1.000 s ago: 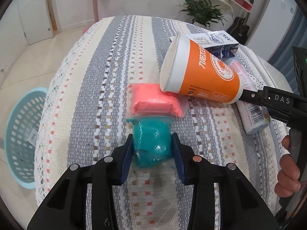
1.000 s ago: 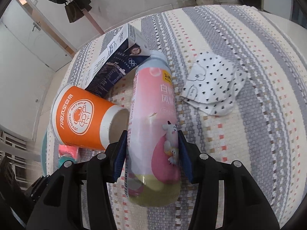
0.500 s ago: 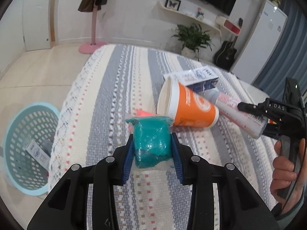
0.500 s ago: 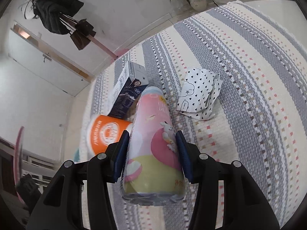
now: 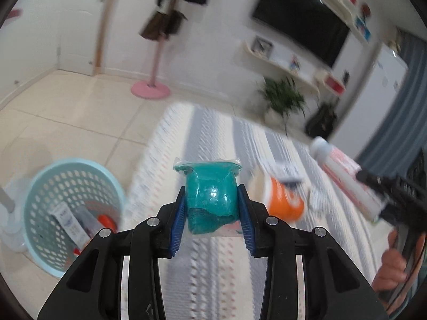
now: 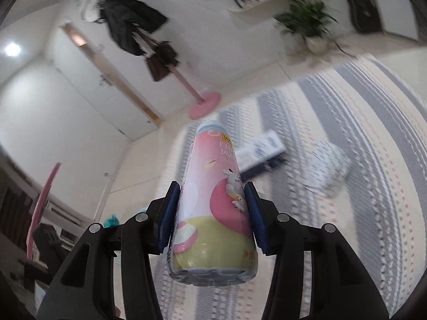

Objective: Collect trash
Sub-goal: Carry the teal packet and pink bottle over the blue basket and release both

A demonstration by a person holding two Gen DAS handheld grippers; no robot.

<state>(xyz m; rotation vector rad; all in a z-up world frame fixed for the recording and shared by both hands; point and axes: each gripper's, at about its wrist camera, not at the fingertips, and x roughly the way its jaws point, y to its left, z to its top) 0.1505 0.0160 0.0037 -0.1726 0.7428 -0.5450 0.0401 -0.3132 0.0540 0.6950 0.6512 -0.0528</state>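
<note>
My left gripper [image 5: 211,208] is shut on a teal lump in a clear wrapper [image 5: 210,194], held up above the striped table cloth [image 5: 213,272]. My right gripper [image 6: 211,210] is shut on a pink and yellow bottle [image 6: 213,200], lifted off the table; the same bottle [image 5: 344,176] shows at the right of the left wrist view. An orange paper cup [image 5: 283,200] lies on its side on the cloth. A blue-white carton [image 6: 259,149] and a dotted white wrapper [image 6: 328,173] lie further back. A light blue basket [image 5: 58,213] stands on the floor at the left.
The basket holds a small box and a few other pieces. A pink coat stand [image 5: 152,88] with hanging bags stands on the tiled floor beyond the table. A potted plant [image 6: 309,24] stands by the far wall. A person's hand [image 5: 395,264] grips the right tool.
Both grippers have risen off the cloth with their loads. The teal lump has left the pink packet behind, and the bottle is lifted clear of the cup and carton. The views have tilted up.
</note>
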